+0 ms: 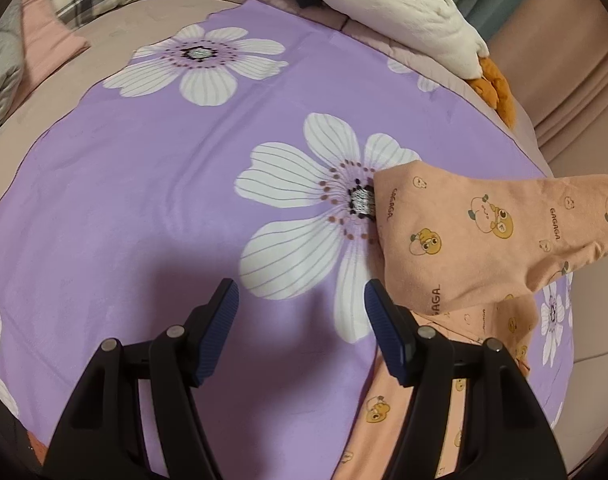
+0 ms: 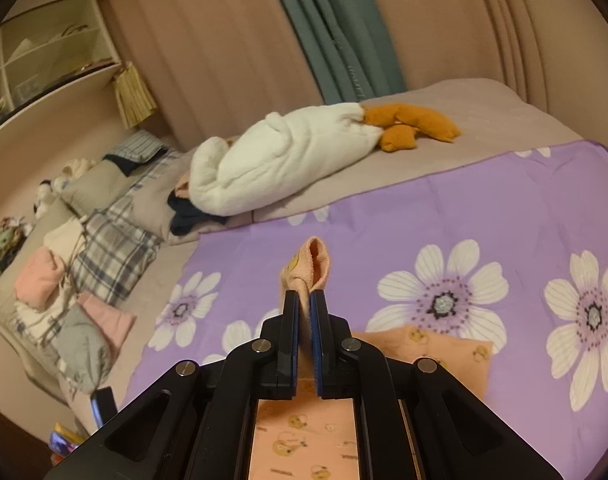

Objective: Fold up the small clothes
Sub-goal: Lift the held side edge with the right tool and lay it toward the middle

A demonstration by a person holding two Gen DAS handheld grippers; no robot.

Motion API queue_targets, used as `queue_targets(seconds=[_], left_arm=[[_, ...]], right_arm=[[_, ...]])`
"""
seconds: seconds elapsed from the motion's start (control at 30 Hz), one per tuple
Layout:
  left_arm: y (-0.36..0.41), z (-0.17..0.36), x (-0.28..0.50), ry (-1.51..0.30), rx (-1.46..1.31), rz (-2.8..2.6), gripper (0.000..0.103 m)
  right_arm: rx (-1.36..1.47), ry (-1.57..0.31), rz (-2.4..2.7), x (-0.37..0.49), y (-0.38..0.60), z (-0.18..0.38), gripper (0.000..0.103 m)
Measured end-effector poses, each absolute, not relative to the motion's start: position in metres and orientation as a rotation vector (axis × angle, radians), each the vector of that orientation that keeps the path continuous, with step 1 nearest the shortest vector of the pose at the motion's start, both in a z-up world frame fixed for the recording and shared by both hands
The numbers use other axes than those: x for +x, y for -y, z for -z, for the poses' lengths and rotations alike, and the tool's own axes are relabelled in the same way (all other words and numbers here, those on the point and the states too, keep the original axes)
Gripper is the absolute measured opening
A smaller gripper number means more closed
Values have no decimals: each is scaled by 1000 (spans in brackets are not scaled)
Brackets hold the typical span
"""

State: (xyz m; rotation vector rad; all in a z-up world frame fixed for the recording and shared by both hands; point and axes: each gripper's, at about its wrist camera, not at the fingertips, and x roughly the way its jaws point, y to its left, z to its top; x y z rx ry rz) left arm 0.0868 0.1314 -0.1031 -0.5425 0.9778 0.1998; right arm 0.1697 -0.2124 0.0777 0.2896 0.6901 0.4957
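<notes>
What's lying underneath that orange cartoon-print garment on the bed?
Under the orange garment lies a purple sheet printed with white flowers. One flower's right-hand petals disappear beneath the fabric. Whatever else sits below the garment's lower part is covered, so it cannot be seen.

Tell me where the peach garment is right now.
The peach garment is on the purple flowered sheet, to the right of the open left gripper in its view, with one edge lifted and pinched in the right gripper.
</notes>
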Motion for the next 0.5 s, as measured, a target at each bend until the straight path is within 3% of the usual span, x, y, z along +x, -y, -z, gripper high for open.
queue_targets(seconds=[0.5], left_arm=[[-110, 106, 128, -1013, -504, -161, 64]], right_arm=[[335, -740, -398, 174, 252, -47, 7]])
